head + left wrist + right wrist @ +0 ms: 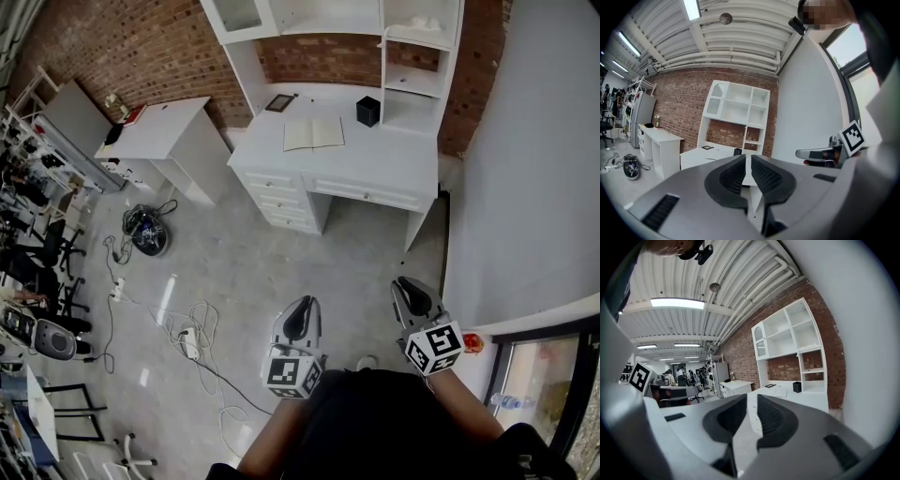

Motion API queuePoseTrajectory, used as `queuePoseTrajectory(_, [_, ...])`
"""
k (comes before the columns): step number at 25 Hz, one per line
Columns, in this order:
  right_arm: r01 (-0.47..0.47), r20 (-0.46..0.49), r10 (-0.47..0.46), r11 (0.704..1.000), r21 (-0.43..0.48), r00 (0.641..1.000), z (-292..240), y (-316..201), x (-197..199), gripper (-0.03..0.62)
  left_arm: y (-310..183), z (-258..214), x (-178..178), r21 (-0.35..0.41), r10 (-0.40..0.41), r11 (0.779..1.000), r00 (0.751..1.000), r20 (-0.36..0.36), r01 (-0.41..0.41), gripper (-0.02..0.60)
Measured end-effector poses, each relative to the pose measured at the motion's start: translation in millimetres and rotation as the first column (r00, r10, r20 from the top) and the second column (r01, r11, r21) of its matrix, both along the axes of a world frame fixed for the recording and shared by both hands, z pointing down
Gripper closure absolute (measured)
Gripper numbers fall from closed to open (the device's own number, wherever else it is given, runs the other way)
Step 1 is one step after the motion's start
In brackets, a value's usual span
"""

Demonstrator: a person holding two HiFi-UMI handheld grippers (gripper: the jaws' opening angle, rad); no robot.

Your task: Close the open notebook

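Plainly, the open notebook point(314, 134) lies flat with both pages spread, toward the back of the white table point(375, 161), between a small dark frame point(279, 102) and a black pen cup point(368, 111), touching neither. It looks thin and light, and its paper is likely limp and easy to crease, with perhaps a stiffer cover beneath. The outer edge of one half seems the best place to take hold, lifting it and folding it over the spine. Both claws hang well apart from it, close to the person. The left claw point(303, 307) is clenched on nothing, and the right claw point(409, 289) is all but closed and also empty.
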State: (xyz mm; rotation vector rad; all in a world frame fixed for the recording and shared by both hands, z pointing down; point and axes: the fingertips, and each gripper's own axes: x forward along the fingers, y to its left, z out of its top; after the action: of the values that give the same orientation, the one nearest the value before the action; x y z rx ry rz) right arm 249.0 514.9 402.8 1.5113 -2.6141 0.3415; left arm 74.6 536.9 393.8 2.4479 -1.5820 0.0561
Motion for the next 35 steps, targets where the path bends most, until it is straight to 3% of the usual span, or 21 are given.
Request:
queuePoseTrajectory(2, [-0.024,-0.002,0.024,1.0,-0.007,1.0,1.7,0.8,4.2,0.459,1.2,0.6,-5.6,-0.002,-0.018,1.0,1.0,0.008,0.018,0.562])
queuePoseTrajectory(5, [-0.045,-0.015,0.044,0.999,-0.029,0.999,9.0,0.9,10.1,0.363,1.7,4.3,-15.0,-0.014,-0.052,0.999,0.999,0.013,0.052,0.406])
queuePoseTrajectory(8, [-0.047,-0.028,0.046,0.998,-0.04,0.999,15.1,0.8,14.4,0.326,2.9,7.2,-22.6,-0.019,-0.085,0.996,0.996,0.019,0.086,0.363])
queuePoseTrajectory(18, [0.011,0.002,-0.01,0.999,-0.049,1.0,26.4,0.4,12.0,0.309,16.9,19.4,-32.8,-0.037,-0.174,0.984,0.983,0.051,0.176,0.339])
queuePoseTrajectory(24, [0.055,0.011,-0.054,0.995,-0.079,0.998,41.4,-5.9,-9.2,0.306,13.8,24.4,-50.4,-0.052,-0.216,0.974,0.974,0.06,0.22,0.339])
queuePoseTrajectory(35, [0.06,-0.047,-0.065,0.993,-0.101,0.997,48.7,-91.0,-65.4,0.306,-81.9,34.0,-103.3,-0.053,-0.217,0.975,0.976,0.016,0.218,0.339])
